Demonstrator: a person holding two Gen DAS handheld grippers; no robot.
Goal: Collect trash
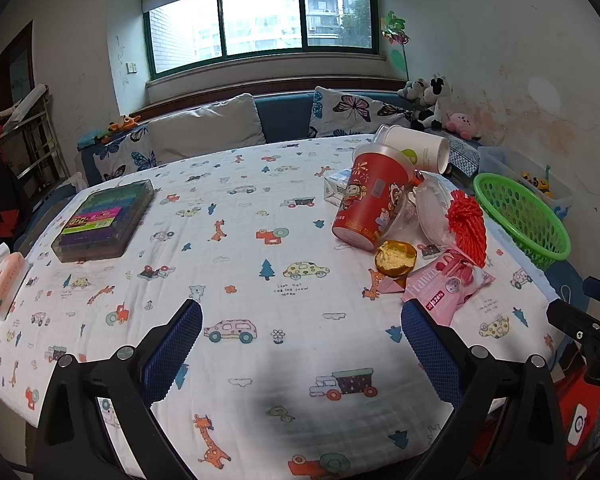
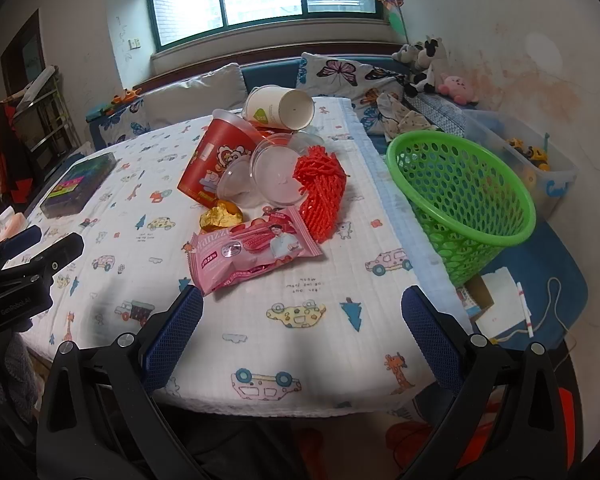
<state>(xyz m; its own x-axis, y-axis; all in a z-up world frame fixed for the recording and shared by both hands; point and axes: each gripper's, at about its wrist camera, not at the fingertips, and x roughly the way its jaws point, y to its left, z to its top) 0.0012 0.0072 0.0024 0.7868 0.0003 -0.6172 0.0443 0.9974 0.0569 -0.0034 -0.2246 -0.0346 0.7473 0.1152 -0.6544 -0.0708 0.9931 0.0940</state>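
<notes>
A pile of trash lies on the patterned tablecloth: a red cup (image 1: 370, 200) (image 2: 212, 156), a white paper cup (image 1: 416, 150) (image 2: 280, 108) on its side, clear plastic lids (image 2: 276, 172), a red foam net (image 1: 466, 222) (image 2: 320, 192), a gold wrapper (image 1: 394, 258) (image 2: 220, 216) and a pink snack packet (image 1: 448, 284) (image 2: 252, 248). A green basket (image 1: 524, 216) (image 2: 464, 196) stands at the table's right edge. My left gripper (image 1: 300, 344) is open and empty, left of the pile. My right gripper (image 2: 302, 334) is open and empty, just in front of the pink packet.
A box of coloured pens (image 1: 104, 220) (image 2: 78, 188) and a tissue pack (image 1: 2, 284) lie at the table's left. A sofa with cushions (image 1: 204, 128) stands behind. A clear toy bin (image 2: 528, 156) sits beyond the basket. The left gripper's body (image 2: 24, 276) shows at the left.
</notes>
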